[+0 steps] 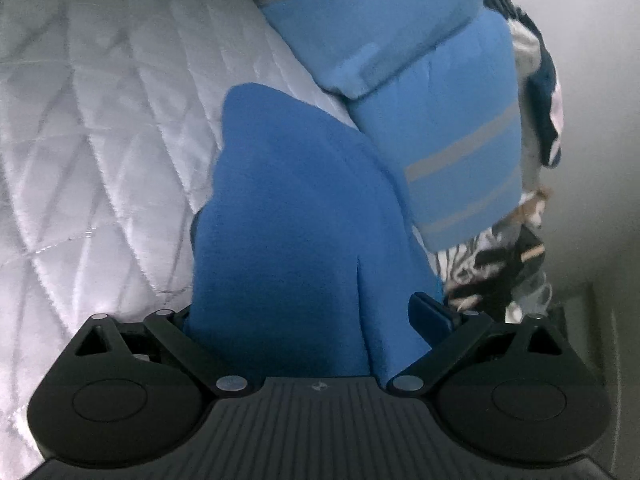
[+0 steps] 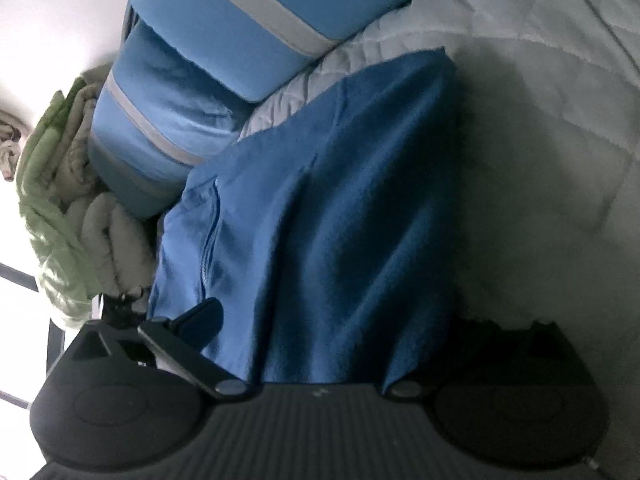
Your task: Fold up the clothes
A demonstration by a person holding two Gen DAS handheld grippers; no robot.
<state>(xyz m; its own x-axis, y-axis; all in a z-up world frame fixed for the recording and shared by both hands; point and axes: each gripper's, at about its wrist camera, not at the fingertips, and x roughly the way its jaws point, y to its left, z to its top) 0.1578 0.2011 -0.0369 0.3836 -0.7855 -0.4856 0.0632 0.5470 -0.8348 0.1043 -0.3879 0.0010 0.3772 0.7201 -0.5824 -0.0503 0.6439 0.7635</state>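
The left tool (image 1: 308,320) and right tool (image 2: 320,320) each have their fingers spread wide with a deep-blue fleece garment (image 1: 280,220) bunched between them; whether either truly pinches it cannot be told. The garment drapes over a white quilted bed cover (image 1: 100,120), beside light-blue, grey-striped folded cloth (image 1: 440,120). Judged mid-fold, the next move calls for laying it flat.
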